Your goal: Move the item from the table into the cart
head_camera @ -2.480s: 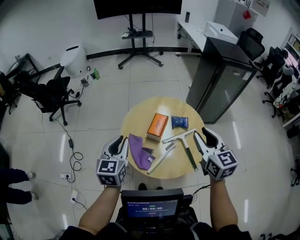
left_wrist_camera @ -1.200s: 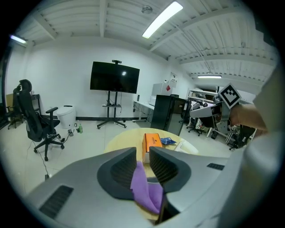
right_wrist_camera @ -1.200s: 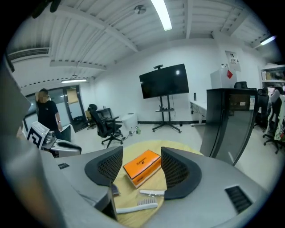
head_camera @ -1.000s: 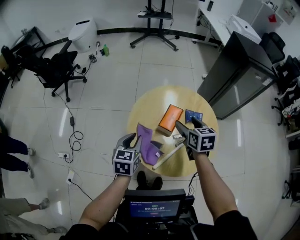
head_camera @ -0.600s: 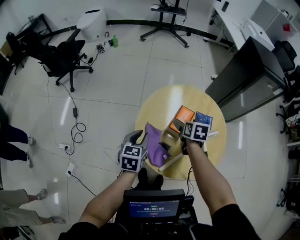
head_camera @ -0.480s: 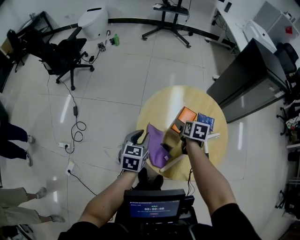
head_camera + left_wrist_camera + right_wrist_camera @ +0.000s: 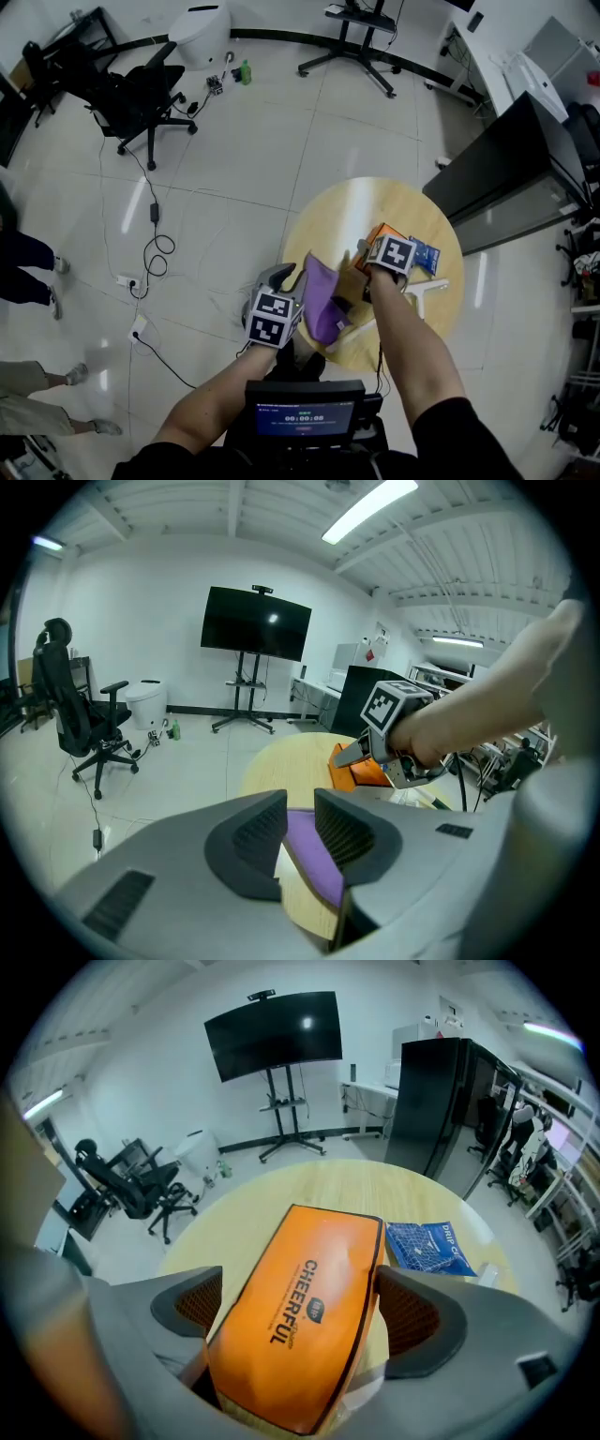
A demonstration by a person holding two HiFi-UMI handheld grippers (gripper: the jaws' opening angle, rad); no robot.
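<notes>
Several items lay on the round table (image 7: pixel 412 202), and the biggest, an orange box (image 7: pixel 309 1269), lay flat near its middle. It looked like a light carton. Its edges seemed stiff, its broad face likely to dent under a hard squeeze, and its skin smooth and somewhat slippery. On that reading, the long side walls were the place to grip, about midway along, so the box would not swing when lifted.

The right gripper (image 7: pixel 302 1309) was set for just that. Its jaws had just been opening and stood at full spread, one on each long side of the box, with the box between them and not yet clamped. The left gripper (image 7: pixel 300 829) hung at the near table edge, its jaws a narrow gap apart and holding nothing. A purple cloth (image 7: pixel 314 855) lay just beyond them. A blue packet (image 7: pixel 427 1246) lay just beside the box's far end. No cart could be made out.

The box top read "CHEERFUL" in dark capitals, with a small round logo beside it. The packet showed "DRIP C", the rest cut off.
</notes>
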